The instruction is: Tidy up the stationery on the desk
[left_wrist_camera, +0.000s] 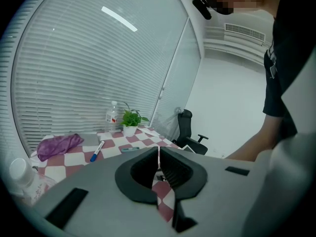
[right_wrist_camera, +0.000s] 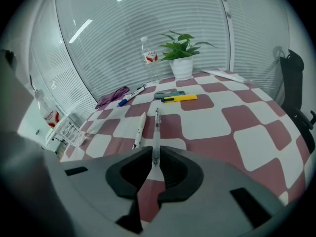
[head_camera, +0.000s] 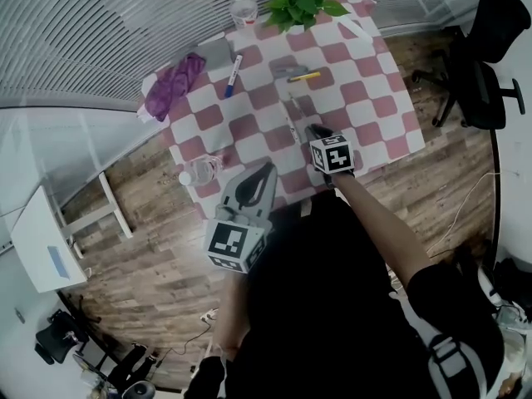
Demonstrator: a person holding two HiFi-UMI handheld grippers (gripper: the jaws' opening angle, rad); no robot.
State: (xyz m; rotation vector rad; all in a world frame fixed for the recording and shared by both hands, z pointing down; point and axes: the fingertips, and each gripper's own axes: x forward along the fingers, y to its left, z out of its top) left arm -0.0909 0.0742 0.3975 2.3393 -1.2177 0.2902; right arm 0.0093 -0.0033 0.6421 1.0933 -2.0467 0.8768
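At six o'clock on the checked worktop (head_camera: pixel 366 98), your right gripper (right_wrist_camera: pixel 154 157) is pinching the near end of the clear pen (right_wrist_camera: pixel 156 130), jaws closed on it, the barrel pointing to twelve along the worktop. A white pen (right_wrist_camera: pixel 139 131) is lying just beside it at nine. Your left gripper (left_wrist_camera: pixel 159 157) is hovering off the edge at seven o'clock, jaws pressed together, holding nothing. A yellow pen (right_wrist_camera: pixel 180 98) is resting farther off at twelve.

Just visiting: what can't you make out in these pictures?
Label on the bottle beside the plant: too small to read in any view.
Near end of the clear pen: right gripper view, buried between the right gripper's shut jaws; lifted or resting, cannot tell.
Near edge of the table: head view, behind the left gripper and the person.
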